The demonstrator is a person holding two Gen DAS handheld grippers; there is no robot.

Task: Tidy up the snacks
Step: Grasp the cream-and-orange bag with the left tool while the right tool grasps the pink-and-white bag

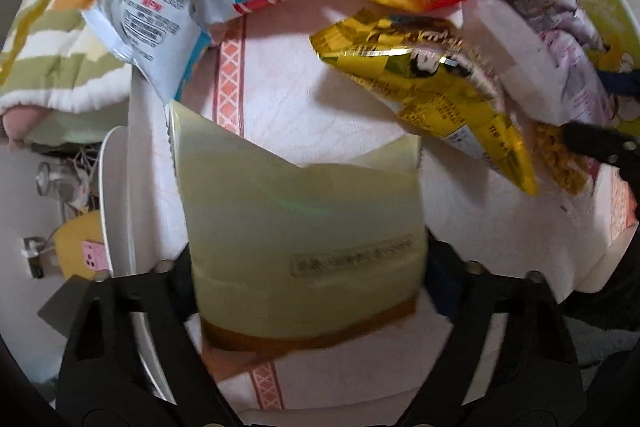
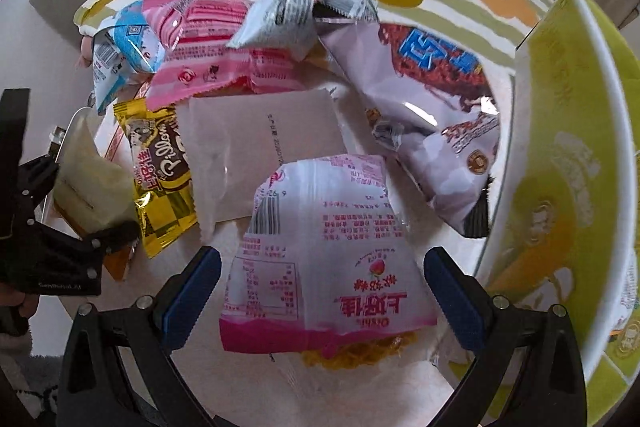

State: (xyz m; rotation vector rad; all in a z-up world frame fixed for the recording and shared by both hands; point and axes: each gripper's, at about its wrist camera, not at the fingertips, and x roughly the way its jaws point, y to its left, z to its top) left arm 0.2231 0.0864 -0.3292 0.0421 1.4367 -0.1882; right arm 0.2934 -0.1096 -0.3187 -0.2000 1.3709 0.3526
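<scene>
The left claw (image 1: 308, 291) grips a pale yellow packet (image 1: 300, 227), its fingers closed against both sides; the right view shows this packet (image 2: 88, 183) held at the table's left edge. The right claw (image 2: 322, 303) stands open astride a pink-and-white packet (image 2: 328, 251), blue pads (image 2: 192, 299) apart from its sides. Just beyond that packet lies a plain white pouch (image 2: 260, 143), with a gold packet (image 2: 160, 179) on its left and a lilac bag (image 2: 432, 115) on its right. Farther off are a pink striped bag (image 2: 200, 47), a blue one (image 2: 120, 55) and a grey one (image 2: 296, 11). All lie on a white cloth (image 1: 320, 87). A yellow-green bin (image 2: 560, 167) stands at the right
</scene>
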